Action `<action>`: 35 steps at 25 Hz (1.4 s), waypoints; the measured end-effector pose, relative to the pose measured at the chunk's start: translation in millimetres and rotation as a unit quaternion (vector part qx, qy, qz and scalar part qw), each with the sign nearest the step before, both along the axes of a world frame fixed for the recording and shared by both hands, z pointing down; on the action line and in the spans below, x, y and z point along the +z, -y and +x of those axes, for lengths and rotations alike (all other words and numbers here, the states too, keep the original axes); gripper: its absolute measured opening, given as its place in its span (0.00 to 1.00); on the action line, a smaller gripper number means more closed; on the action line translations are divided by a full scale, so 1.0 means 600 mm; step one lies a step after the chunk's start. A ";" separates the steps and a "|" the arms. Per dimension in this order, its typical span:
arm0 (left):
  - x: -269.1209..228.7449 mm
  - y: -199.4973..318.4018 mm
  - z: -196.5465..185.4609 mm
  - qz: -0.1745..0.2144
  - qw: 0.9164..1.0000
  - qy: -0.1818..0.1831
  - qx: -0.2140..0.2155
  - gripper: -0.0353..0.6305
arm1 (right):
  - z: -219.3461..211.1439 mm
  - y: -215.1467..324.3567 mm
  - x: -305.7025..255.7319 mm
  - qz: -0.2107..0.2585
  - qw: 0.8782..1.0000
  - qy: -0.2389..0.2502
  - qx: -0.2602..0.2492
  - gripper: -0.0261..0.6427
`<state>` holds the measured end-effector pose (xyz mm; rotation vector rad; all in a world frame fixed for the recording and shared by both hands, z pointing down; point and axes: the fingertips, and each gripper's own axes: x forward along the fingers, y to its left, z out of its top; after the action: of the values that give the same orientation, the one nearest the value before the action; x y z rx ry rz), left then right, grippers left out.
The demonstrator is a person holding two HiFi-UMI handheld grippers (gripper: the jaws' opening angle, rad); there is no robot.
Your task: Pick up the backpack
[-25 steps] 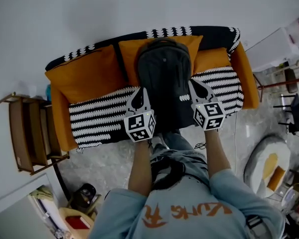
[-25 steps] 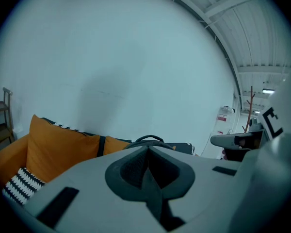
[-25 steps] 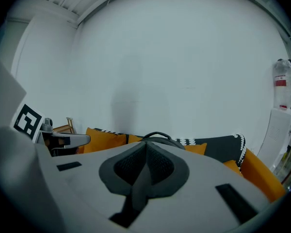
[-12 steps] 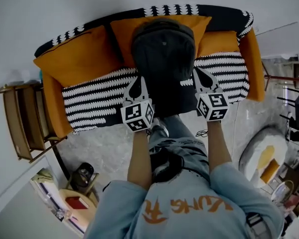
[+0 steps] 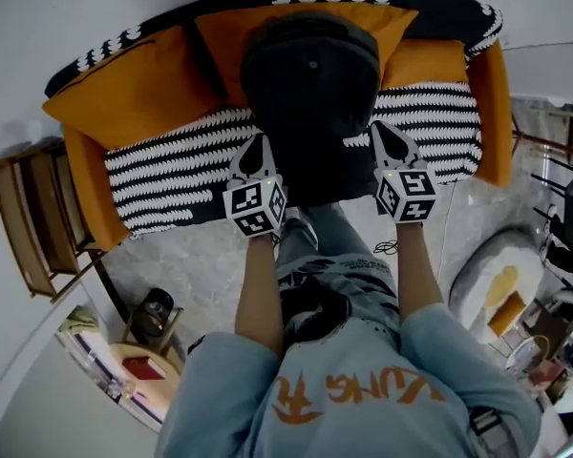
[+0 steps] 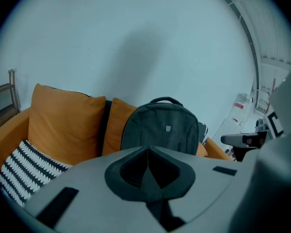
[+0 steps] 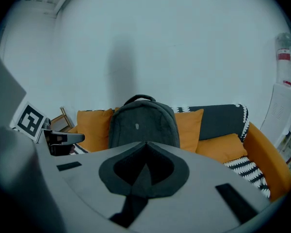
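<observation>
A dark grey backpack [image 5: 310, 89] stands upright in the middle of an orange sofa [image 5: 124, 113], leaning on the back cushions. A black-and-white striped throw [image 5: 172, 165] covers the seat. My left gripper [image 5: 256, 145] hangs just left of the backpack's lower part, shut and holding nothing. My right gripper [image 5: 383, 132] hangs at its lower right, also shut and holding nothing. The left gripper view shows the backpack [image 6: 160, 129] beyond the closed left gripper [image 6: 148, 149]. The right gripper view shows the backpack [image 7: 143, 124] behind the closed right gripper [image 7: 146, 144]. Neither gripper touches the backpack.
A wooden rack [image 5: 29, 222] stands left of the sofa. Low clutter [image 5: 143, 351] lies on the floor at lower left. A pale round object [image 5: 497, 284] and a cable [image 5: 390, 248] lie on the floor at right. The person's legs stand right before the sofa.
Both grippers have sunk lower beside the backpack and stayed shut. The head view has drawn nearer, so the sofa looks larger and higher in the picture.
</observation>
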<state>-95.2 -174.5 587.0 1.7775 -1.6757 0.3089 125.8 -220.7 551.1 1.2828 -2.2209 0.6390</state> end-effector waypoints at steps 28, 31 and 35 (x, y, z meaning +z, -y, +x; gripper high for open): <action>0.213 0.116 -0.044 -0.104 0.994 -0.009 -0.029 0.38 | 0.060 0.134 0.210 -0.089 0.995 -0.044 0.030 0.27; 0.226 0.127 -0.049 -0.108 0.993 -0.009 -0.038 0.38 | 0.066 0.145 0.221 -0.093 0.994 -0.043 0.025 0.29; 0.236 0.140 -0.046 -0.110 0.993 -0.011 -0.034 0.39 | 0.068 0.156 0.228 -0.099 0.994 -0.044 0.016 0.30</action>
<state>-122.5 -258.3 728.4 1.5541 -1.6152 0.4239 166.5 -314.5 688.0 1.2225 -2.0142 0.7777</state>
